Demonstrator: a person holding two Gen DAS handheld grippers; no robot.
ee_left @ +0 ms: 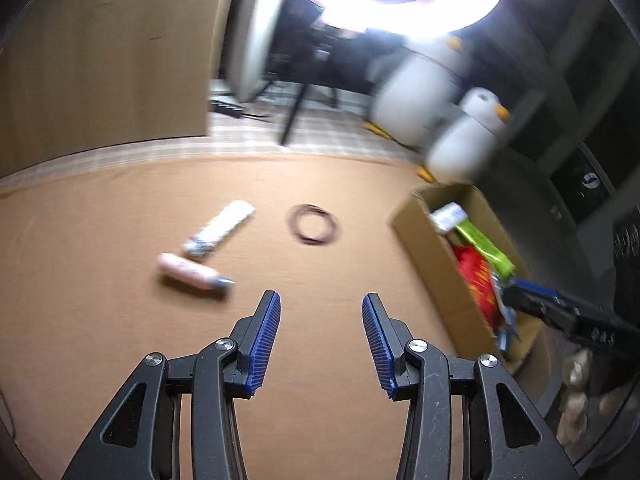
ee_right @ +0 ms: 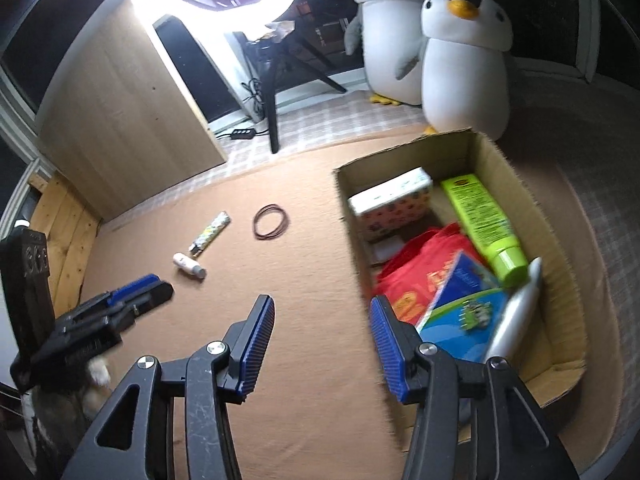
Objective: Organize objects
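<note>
Brown cloth point(ee_right: 304, 320) covers the floor under me, and past it lies a checked mat point(ee_right: 320, 128). Behind the mat shines a big bright ring light point(ee_right: 280, 0) on a black stand, and two soft toy penguins point(ee_right: 464, 64) sit side by side. A wooden board point(ee_right: 132, 120) stands at the left.

My left gripper point(ee_left: 321, 312) hangs over the bare cloth. Its blue jaws are apart and nothing is between them. My right gripper point(ee_right: 322, 316) hangs by the near left wall of the cardboard box point(ee_right: 568, 320). Its jaws are apart too, with nothing in them. One jaw is over the cloth and the other is over the box.

Inside the box I see a white patterned carton point(ee_right: 394, 200) at the far end, a green tube point(ee_right: 484, 224) along the right side, a red bag point(ee_right: 416, 268) in the middle, a blue packet point(ee_right: 460, 320) on top of the bag, and a white bottle point(ee_right: 516, 312) leaning by the right wall.

Three things lie out on the cloth, well apart from the box. A ring of brown rubber bands point(ee_right: 271, 221) lies closest to the box. To its left lies a thin patterned stick pack point(ee_right: 210, 235). Just below that lies a small pink bottle point(ee_right: 189, 265) on its side. In my left view these things look blurry.
</note>
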